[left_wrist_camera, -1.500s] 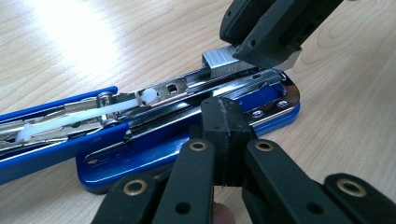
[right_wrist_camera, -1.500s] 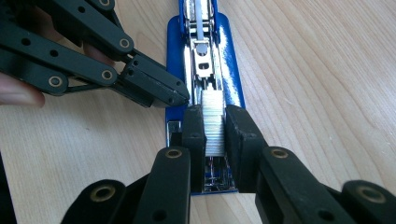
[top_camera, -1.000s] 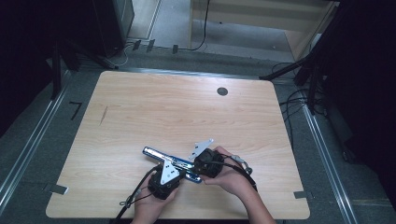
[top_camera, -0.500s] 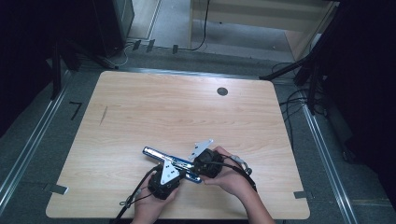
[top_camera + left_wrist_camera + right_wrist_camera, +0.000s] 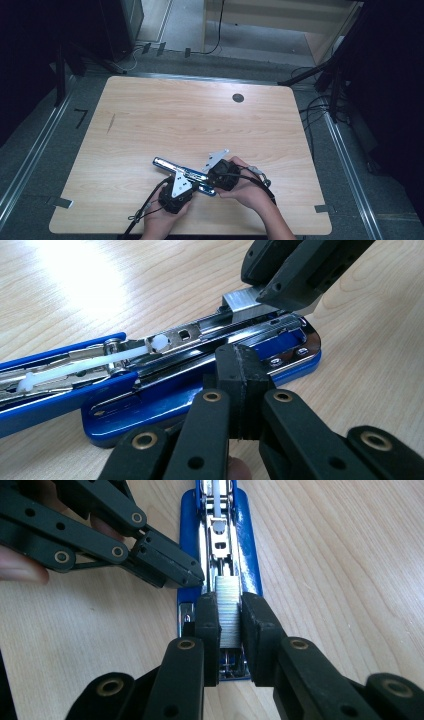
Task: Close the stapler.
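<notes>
jaws of the left gripper are pressed together with nothing between them, their tips resting against the near side of the blue stapler, just beside its open metal channel. jaws of the right gripper are clamped on a strip of staples, held upright over the front end of that channel. the stapler lies opened flat on the wooden table, toward its near edge, its top arm swung out away from the base.

the step in hand looks like loading the strip into the channel. to do it well, the strip should probably be kept square to the rails, legs down, and lowered until it sits between them before the grip lets go; any tilt would likely jam it or snap the strip. the closed left jaws seem to serve as a brace, and steady pressure there should stop the stapler sliding.

on the stapler's left, in the high view, the left hand comes up from the table's near edge with the gripper angled inward. on its right, the right hand wraps its gripper from behind, wrist bent toward the stapler, forearm running to the table's near right.
</notes>
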Tool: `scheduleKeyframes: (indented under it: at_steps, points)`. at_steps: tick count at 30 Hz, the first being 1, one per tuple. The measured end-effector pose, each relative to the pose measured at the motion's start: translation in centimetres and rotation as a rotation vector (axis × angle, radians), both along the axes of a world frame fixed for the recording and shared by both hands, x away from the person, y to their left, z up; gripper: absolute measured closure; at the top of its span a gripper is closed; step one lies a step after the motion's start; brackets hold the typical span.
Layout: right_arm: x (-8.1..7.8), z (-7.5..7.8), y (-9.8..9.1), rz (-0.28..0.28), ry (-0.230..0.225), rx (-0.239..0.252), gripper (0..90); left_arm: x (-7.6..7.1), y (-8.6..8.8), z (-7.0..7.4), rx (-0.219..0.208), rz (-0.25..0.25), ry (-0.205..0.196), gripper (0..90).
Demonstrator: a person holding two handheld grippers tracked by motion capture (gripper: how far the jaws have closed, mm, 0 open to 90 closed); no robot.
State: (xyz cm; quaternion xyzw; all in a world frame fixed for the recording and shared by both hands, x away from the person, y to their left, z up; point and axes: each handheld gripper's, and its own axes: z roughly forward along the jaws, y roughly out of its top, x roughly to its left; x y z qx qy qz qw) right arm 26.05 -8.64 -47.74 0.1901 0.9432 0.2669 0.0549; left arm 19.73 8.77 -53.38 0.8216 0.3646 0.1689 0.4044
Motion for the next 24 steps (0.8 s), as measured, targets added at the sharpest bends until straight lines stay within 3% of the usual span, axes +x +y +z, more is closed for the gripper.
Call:
scheduleKeyframes:
  at_steps: [15,24]
  points:
    - [0.1,0.6,0.8,0.028,0.002,-0.081,79.8,0.0,0.0,0.0,-0.001,0.0,-0.002,90.0]
    - [0.3,0.4,1.0,0.028,0.019,-0.094,79.8,0.0,0.0,0.0,-0.001,0.0,-0.004,90.0]
